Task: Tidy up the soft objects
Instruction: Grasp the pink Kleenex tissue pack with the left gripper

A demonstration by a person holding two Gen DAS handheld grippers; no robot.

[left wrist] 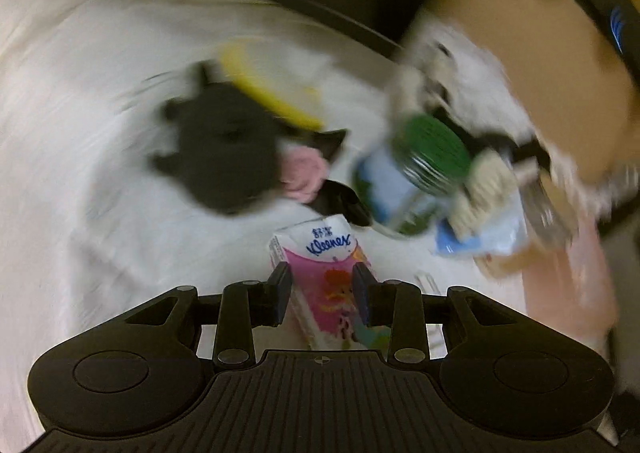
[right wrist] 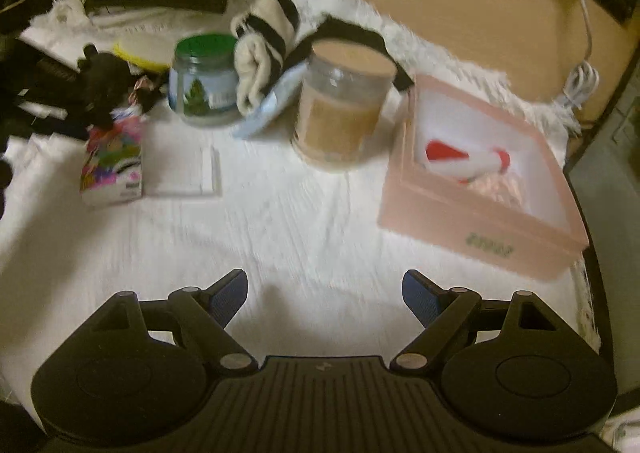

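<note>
Left hand-held gripper (left wrist: 320, 293) pinches a pink "Kleenex" tissue pack (left wrist: 332, 277); right hand-held gripper (right wrist: 324, 299) spread, empty.

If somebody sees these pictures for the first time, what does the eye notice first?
In the left wrist view, the pink Kleenex tissue pack stands between the left gripper fingers. In the right wrist view, the open right gripper hangs over white cloth, with a pink box at right holding a red-and-white item.

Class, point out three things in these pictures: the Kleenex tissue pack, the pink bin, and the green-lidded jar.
Kleenex tissue pack (left wrist: 320, 245): left wrist view, on its printed logo.
Pink bin (right wrist: 476, 225): right wrist view, on its near wall.
Green-lidded jar (right wrist: 202, 87): right wrist view, on its glass body.
</note>
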